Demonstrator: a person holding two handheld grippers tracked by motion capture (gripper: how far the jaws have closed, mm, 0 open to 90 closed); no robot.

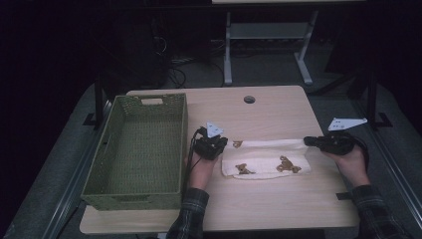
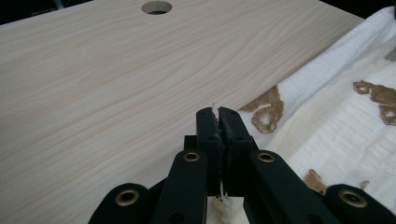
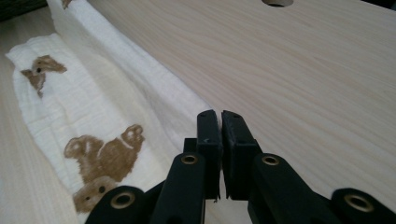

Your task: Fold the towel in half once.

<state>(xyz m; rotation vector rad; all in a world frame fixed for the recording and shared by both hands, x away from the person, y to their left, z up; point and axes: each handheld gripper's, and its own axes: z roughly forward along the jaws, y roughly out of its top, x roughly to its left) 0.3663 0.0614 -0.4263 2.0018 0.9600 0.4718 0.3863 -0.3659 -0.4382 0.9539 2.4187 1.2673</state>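
Observation:
A white cloth (image 1: 263,158) printed with brown animals lies folded into a long strip on the wooden table (image 1: 278,112). My left gripper (image 1: 223,143) is at the strip's far left corner. In the left gripper view its jaws (image 2: 218,115) are shut, with white cloth (image 2: 327,126) fibres pinched between them. My right gripper (image 1: 306,141) is at the far right corner. In the right gripper view its jaws (image 3: 219,117) are closed to a thin slit where the cloth (image 3: 93,107) edge runs in under them.
A green woven basket (image 1: 132,200), with nothing in it, stands on the left part of the table, close to my left hand. A round cable hole (image 1: 249,99) sits near the far edge. Table legs and cables stand on the floor beyond.

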